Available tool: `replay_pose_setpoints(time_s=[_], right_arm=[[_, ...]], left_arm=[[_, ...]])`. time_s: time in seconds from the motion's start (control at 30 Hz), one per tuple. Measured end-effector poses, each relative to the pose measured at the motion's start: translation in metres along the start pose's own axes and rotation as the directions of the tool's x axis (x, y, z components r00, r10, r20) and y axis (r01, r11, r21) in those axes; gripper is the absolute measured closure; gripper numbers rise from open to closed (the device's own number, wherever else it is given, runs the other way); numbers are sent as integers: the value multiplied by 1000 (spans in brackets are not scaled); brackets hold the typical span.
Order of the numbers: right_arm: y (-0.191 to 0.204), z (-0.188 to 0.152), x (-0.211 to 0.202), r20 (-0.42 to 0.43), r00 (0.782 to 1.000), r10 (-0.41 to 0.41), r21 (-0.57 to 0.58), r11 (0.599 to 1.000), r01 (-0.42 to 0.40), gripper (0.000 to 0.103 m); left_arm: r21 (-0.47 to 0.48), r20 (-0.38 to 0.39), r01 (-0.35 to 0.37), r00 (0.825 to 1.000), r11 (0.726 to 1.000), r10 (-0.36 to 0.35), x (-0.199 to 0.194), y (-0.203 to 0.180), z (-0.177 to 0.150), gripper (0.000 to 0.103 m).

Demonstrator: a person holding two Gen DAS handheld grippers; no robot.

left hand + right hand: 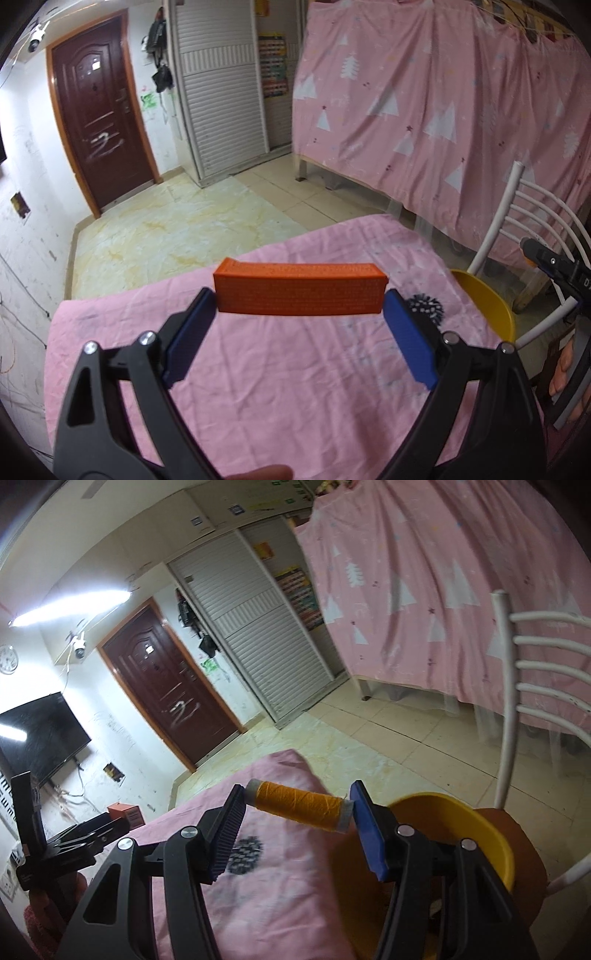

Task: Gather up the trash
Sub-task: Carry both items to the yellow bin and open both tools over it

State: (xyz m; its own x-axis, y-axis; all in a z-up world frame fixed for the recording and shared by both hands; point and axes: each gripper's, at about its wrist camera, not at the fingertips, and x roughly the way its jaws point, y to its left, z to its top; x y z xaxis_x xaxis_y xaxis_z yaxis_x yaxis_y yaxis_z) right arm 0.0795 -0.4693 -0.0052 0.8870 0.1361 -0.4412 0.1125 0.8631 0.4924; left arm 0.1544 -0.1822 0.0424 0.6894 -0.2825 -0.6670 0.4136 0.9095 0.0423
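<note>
My left claw pinches an orange block at frame centre, above the pink-covered worktop. My right claw pinches a spool of orange thread beside the yellow bowl, lower right.

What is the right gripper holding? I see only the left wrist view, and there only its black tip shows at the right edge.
Observer: The right gripper is shut on a spool of orange thread, clamped end to end between the jaws.
Operator: Where is the yellow bin from it?
Observer: The yellow bin sits on a chair seat, just right of and below the right gripper; the spool is not yet over its opening.
Operator: Can the left gripper be seen there?
Observer: Yes, at the left edge, holding the orange box.
</note>
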Motion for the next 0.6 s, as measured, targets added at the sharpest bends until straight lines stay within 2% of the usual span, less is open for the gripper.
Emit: replay_pose_setpoints(time_s=[0.2,0.33,0.43,0.47,0.6], right_arm=[[-30,0,-1,-7,999,-34,30,999,34,51],[-43,1,8,-43,998,-54,29,998,55,49],[-53,2,10,-48,997,-67,42,997,69,33],[-55,3,10,-47,997,-67,46,997,69,31],[-62,6,1,-18,997,-71,60,996,72,30]], left_arm=[[34,-10,31,999,999,-30,8,-34,6,15],[69,-12,58,998,996,-57,10,-61,10,15],[102,-16,81,997,992,-80,11,-83,13,15],[113,-18,87,996,990,-86,12,-91,14,15],[144,-34,112,994,983,-108,16,-116,18,15]])
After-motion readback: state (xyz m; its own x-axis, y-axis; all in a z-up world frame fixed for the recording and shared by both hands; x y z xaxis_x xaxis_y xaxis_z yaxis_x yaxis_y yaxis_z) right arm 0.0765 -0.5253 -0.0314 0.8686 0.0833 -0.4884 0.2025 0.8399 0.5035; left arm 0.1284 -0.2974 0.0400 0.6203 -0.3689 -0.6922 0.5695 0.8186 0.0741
